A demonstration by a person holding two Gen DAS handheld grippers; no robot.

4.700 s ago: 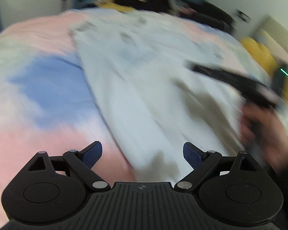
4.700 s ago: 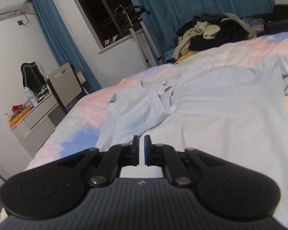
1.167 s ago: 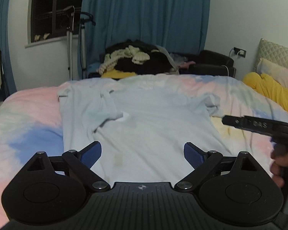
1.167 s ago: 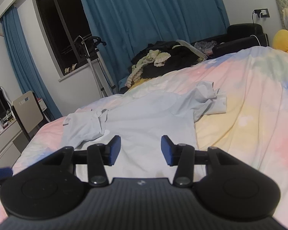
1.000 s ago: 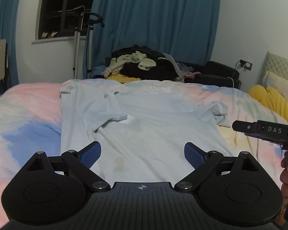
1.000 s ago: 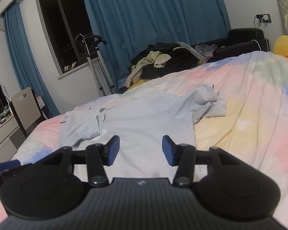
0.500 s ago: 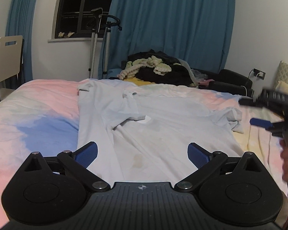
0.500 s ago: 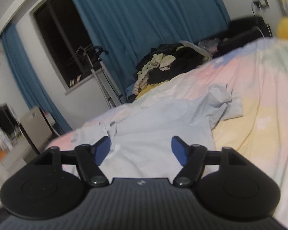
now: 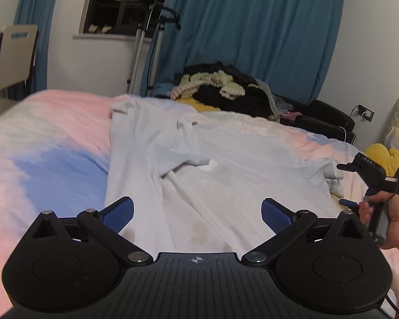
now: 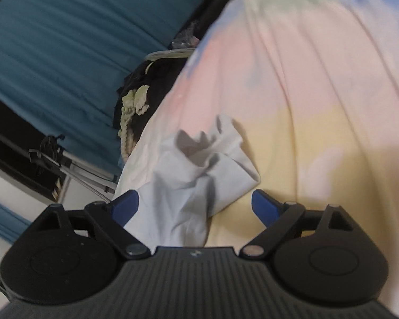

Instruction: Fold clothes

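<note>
A pale blue T-shirt [image 9: 226, 175] lies spread on the pastel bedspread [image 9: 48, 154], its left sleeve folded in over the body. My left gripper [image 9: 196, 214] is open and empty above the shirt's lower hem. My right gripper [image 10: 195, 203] is open and empty, tilted, just above the crumpled right sleeve [image 10: 199, 164]. The right gripper also shows in the left wrist view [image 9: 369, 183], held by a hand beside that sleeve.
A heap of dark and cream clothes [image 9: 220, 90] lies past the bed's far edge, before blue curtains [image 9: 252, 34]. A chair [image 9: 13, 53] stands far left. Yellow pillows [image 9: 391, 156] lie at the right. A metal stand [image 9: 146, 42] is by the window.
My right gripper has swung right and tipped down over the crumpled right sleeve, its jaws opening wider. My left gripper has drifted slightly and stays open.
</note>
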